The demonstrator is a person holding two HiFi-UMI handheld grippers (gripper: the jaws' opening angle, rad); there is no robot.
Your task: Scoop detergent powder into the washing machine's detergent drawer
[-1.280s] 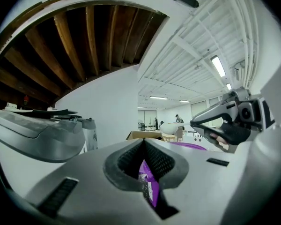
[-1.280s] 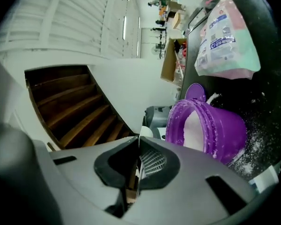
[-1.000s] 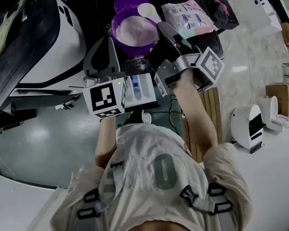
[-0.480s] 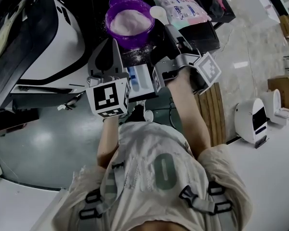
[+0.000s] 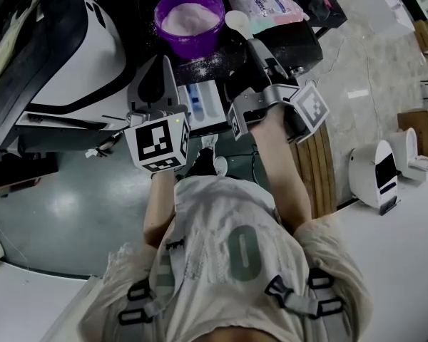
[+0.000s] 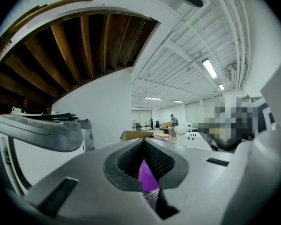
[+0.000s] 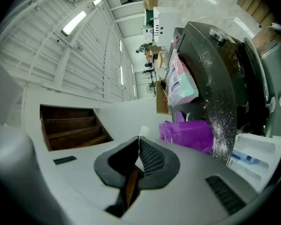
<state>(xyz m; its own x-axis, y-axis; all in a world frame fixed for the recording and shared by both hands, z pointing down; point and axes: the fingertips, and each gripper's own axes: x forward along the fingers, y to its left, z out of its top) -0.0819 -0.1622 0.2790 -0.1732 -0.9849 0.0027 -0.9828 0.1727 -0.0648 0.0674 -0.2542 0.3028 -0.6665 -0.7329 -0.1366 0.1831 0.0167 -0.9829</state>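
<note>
Below us at the left sat the white-and-black washing machine (image 5: 71,55), its white plastic detergent drawer (image 5: 203,105) with a blue insert standing open toward us. Beyond it, on the dark, powder-dusted top (image 5: 212,61), stood the purple plastic bowl of pale powder (image 5: 189,20) and a pink-and-teal pouch (image 5: 264,2), whose blue print we could not read. Our left gripper (image 5: 162,66) hung just left of the drawer, jaws closed on nothing. Our right gripper (image 5: 255,48) clamped the white plastic spoon (image 5: 237,21) by its handle. Its long axis ran away from us, scoop end just right of the bowl's rim.

Smooth purple plastic tub (image 5: 189,45), glossy white plastic scoop (image 5: 237,21)
</note>
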